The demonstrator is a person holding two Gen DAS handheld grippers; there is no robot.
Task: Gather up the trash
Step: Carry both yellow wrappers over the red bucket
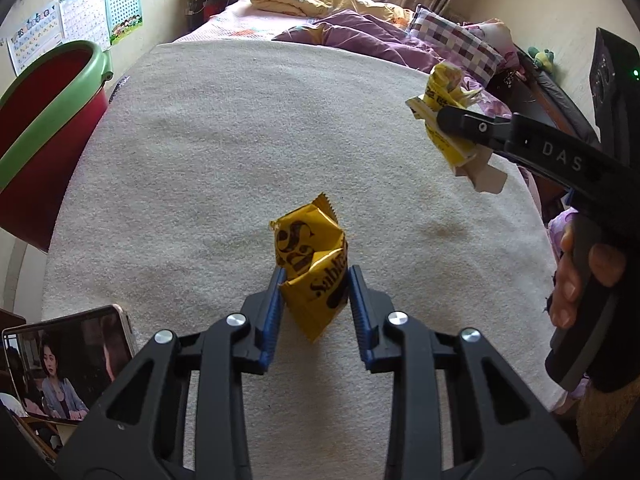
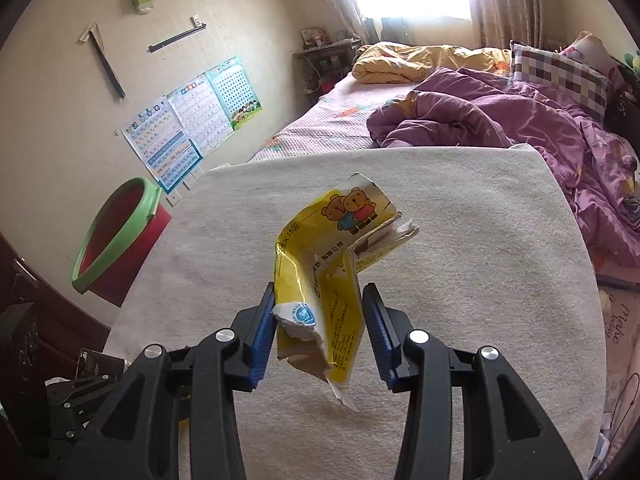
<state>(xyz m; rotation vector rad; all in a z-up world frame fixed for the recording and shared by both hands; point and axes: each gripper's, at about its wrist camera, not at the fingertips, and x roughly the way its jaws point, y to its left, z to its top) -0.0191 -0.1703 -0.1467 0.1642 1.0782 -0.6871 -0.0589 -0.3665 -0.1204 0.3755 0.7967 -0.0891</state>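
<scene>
Two wrappers in hand, bin waiting at the left edge.

Wrapper: yellow, crumpled, standing on the cream mat between the blue pads of the left gripper. Jaws narrow, both pads touching its sides; reads as a pinch set low so the foil lifts whole. Carton: torn, yellow, bear print, clamped in the right gripper and carried clear of the mat, the left pad pressing it, the right side less plain. From the left wrist view the carton hangs at 2 o'clock, the bin, red with green rim, at 9 o'clock, mouth tilted inward, likely for easy drops. Phone at 8 o'clock, off the mat. Bedding behind, 12 o'clock.
</scene>
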